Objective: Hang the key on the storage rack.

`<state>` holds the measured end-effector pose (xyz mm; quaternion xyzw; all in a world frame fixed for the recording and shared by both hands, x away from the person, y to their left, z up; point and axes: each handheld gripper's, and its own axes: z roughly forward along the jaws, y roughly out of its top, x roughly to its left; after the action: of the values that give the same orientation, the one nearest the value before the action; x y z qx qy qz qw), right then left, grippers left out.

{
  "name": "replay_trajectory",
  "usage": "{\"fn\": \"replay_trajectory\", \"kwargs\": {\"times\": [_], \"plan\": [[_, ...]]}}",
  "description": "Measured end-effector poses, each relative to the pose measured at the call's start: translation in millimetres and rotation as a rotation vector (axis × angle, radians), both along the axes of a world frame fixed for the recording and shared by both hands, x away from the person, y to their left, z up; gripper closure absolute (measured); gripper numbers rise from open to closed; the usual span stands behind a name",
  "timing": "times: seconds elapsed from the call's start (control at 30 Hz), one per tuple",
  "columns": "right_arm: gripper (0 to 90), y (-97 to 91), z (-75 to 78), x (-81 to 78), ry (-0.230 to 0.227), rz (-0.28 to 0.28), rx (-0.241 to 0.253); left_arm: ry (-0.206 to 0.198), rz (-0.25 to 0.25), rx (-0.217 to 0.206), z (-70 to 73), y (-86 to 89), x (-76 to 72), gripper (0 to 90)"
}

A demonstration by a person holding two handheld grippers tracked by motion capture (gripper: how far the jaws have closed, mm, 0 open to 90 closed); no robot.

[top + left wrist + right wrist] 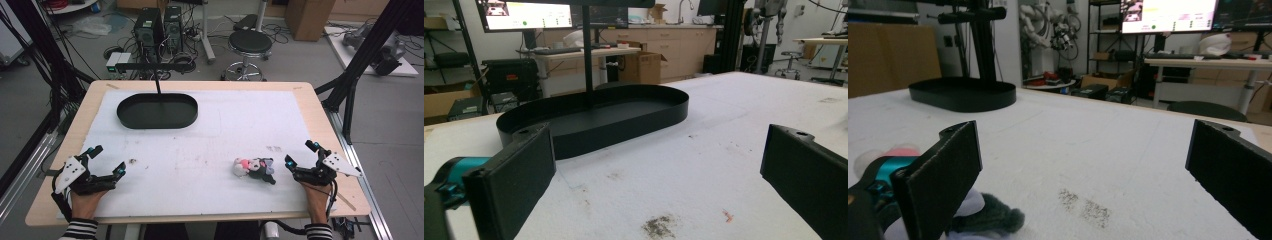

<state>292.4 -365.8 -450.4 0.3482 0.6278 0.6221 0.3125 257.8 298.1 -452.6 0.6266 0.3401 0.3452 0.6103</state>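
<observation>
Both my tongs stood open and empty: the left tongs [106, 159] well apart from everything, the right tongs [301, 154] just beside the plush toy [254, 168]. I judged a careless close might nudge the soft toy away across the desk [200, 145].

plush toy [255, 169] | pink, white, dark grey | lying on white mat

Floor: grey, cable-strewn [150, 55].
Seating: black round stool [250, 44].
Equipment: two computer towers [159, 27].
Storage: cardboard box [309, 17].
Displays: lit monitors [526, 15].
</observation>
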Motion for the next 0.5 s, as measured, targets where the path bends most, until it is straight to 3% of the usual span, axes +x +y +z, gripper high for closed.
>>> {"fn": "replay_trajectory", "kwargs": {"times": [0.13, 0.3, 0.5], "plan": [[0.4, -1.5, 13.6, -2.0, -0.026, 0.001, 0.023, -0.001, 0.002, -0.001, 0.0, 0.0, -0.1, 1.7], [0.4, -0.1, 32.4, -2.5, -0.019, 0.039, 0.025, 0.002, 0.004, -0.005, -0.1, 0.6, -0.1, 1.7], [0.4, 3.1, 67.1, 2.8, 0.020, 0.143, -0.058, 0.003, 0.005, -0.004, 0.0, 0.6, 0.0, 1.7]]}}
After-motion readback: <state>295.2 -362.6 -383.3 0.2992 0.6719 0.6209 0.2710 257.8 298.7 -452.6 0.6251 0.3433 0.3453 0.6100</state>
